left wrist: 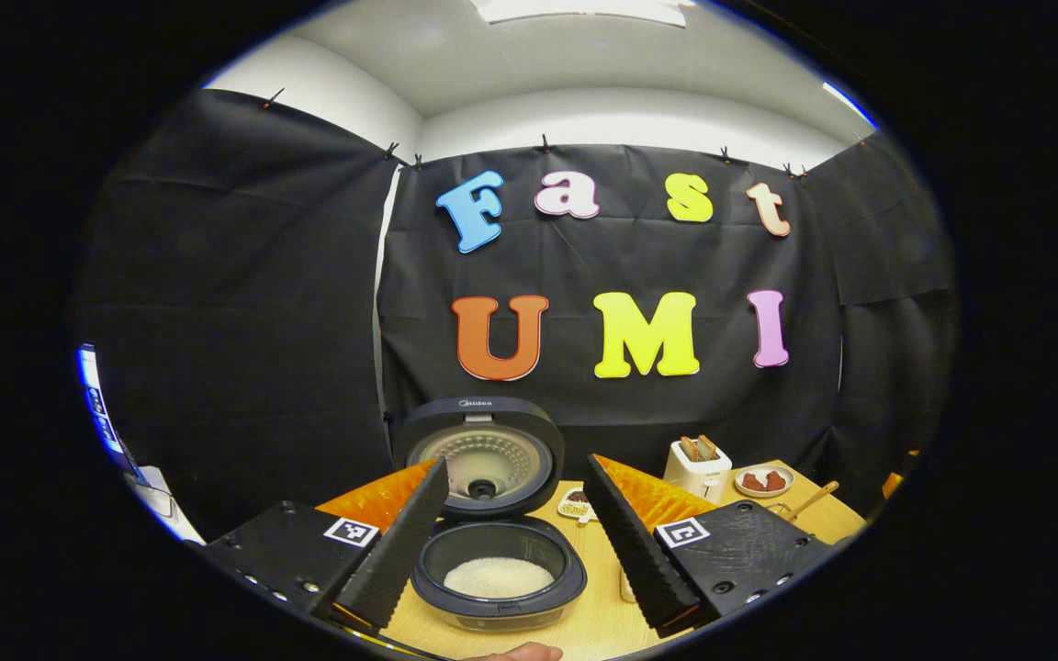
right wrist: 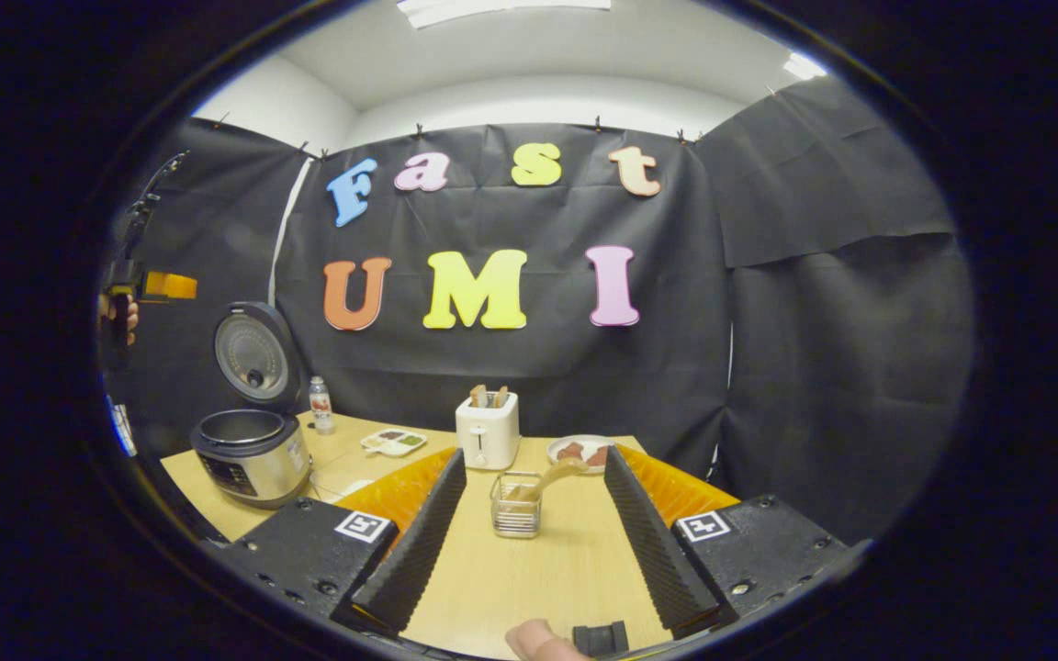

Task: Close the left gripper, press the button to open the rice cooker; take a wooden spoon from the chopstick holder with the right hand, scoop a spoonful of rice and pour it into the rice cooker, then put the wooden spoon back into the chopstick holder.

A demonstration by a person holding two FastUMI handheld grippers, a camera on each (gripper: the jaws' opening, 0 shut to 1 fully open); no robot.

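Note:
In the left gripper view the rice cooker (left wrist: 492,601) stands open just ahead. Its lid (left wrist: 483,454) is upright and white rice (left wrist: 499,576) lies in the inner pot. My left gripper (left wrist: 515,468) hovers above and in front of the pot, open and empty. In the right gripper view the wire chopstick holder (right wrist: 515,507) stands on the table with the wooden spoon (right wrist: 549,477) leaning in it. My right gripper (right wrist: 534,454) is open, with the holder framed between its fingers a short way ahead. The cooker (right wrist: 253,450) sits at the far left there, and the left gripper (right wrist: 139,285) is held high above it.
A white toaster (right wrist: 488,430) and a plate of reddish food (right wrist: 584,452) stand behind the holder. A small bottle (right wrist: 320,404) and a divided dish (right wrist: 393,442) sit near the cooker. The wooden table (right wrist: 529,569) ends at the black cloth wall.

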